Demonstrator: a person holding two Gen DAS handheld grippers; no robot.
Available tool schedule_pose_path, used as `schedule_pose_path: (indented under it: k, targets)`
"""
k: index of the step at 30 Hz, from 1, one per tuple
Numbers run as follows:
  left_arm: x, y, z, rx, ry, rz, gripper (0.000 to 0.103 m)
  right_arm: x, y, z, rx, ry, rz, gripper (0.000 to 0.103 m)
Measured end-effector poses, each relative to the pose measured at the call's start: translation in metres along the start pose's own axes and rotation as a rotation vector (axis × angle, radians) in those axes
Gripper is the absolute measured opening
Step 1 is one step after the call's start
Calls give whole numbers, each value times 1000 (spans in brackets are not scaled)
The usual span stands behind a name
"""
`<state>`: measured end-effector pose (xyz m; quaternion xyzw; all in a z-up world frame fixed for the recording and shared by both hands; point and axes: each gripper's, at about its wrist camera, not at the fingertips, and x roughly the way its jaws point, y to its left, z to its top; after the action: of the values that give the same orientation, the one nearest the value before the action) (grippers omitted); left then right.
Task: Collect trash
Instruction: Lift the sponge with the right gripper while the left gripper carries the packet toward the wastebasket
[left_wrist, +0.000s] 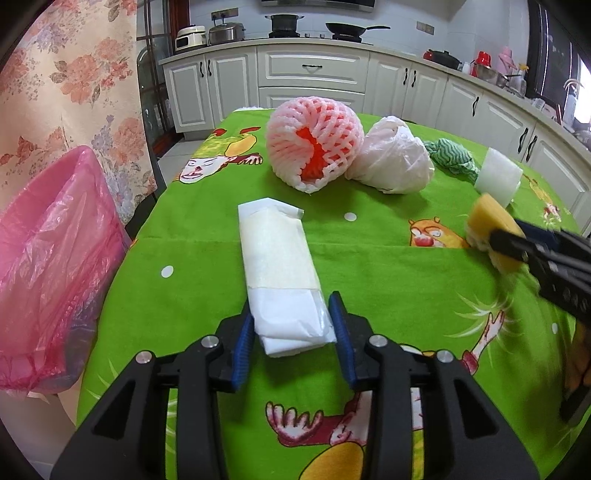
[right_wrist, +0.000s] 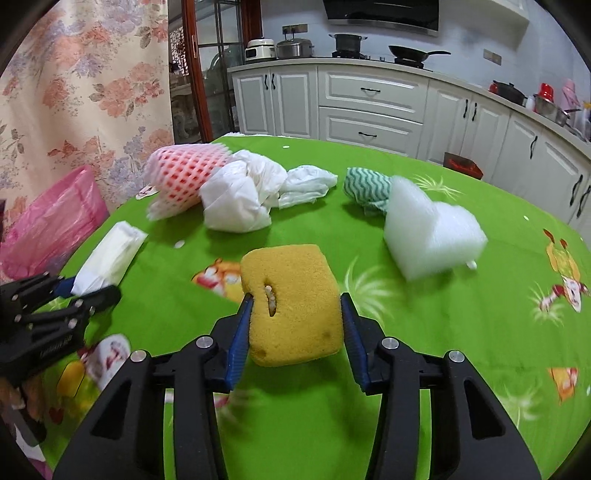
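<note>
A yellow sponge (right_wrist: 293, 304) is pinched between the blue pads of the right gripper (right_wrist: 295, 325), above a table with a green cartoon tablecloth (right_wrist: 461, 350). To its left, the left gripper (left_wrist: 293, 325) clamps the near end of a white packet (left_wrist: 277, 266) that lies along the cloth. Farther back sit a pink foam net (left_wrist: 314, 140), a crumpled white bag (left_wrist: 391, 158), a green striped rag (right_wrist: 364, 184) and a white foam block (right_wrist: 432, 232). A bin with a pink liner (left_wrist: 51, 258) stands beside the table's left edge.

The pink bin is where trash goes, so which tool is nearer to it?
Left. The left tool, around the white packet, is beside the pink bin; the right tool, holding the yellow sponge, is farther away.
</note>
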<state>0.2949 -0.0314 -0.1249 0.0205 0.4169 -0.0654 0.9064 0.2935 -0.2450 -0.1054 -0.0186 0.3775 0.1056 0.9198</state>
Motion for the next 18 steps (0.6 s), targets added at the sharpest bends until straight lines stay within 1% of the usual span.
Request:
schedule_pose_path:
  k: [5,8,12,15,18]
  targets:
    - [-17,3,-8,-15,-54,-1,33,-21,11,-18,-15,-10,9,43]
    - [-30,2,-18,-17,-78,-3,32,-37,14,-30,0,-30,16,43]
    - [-52,-4,-32,5,-138,3,32,-55,16,-41,23,-62,26,43]
    - [-72,-6,-42,16,-191,-4,32,-66,19,-44,31,-96,42,43]
    - [-88,-8,-50,31,-227,-9,32,-74,25,-45,21,-112,50,43]
